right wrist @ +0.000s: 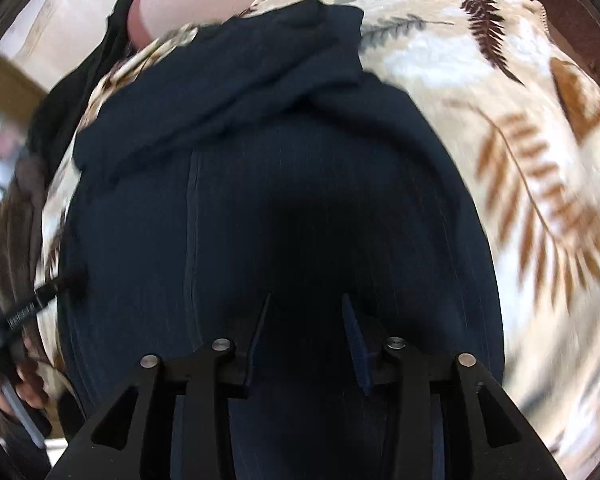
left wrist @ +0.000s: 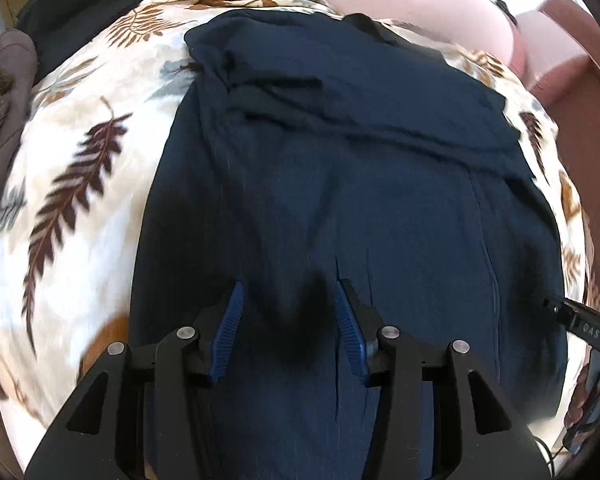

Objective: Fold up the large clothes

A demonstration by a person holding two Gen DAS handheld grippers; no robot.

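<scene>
A large navy blue garment (left wrist: pixel 340 184) lies spread lengthwise on a leaf-patterned blanket (left wrist: pixel 84 160), its far end folded back in a thick layer. It also fills the right wrist view (right wrist: pixel 260 184). My left gripper (left wrist: pixel 288 292) hovers open and empty above the near part of the garment. My right gripper (right wrist: pixel 306 304) is also open and empty, close over the same cloth. The right gripper's tip shows at the right edge of the left wrist view (left wrist: pixel 556 308). The left gripper's tip shows at the left edge of the right wrist view (right wrist: pixel 48 292).
The cream blanket with brown fern leaves (right wrist: pixel 520 160) covers the surface on both sides of the garment. A black cloth (left wrist: pixel 84 4) lies at the far left. A pink cushion (left wrist: pixel 500 36) sits beyond. A reddish-brown sofa arm (left wrist: pixel 580 128) is at right.
</scene>
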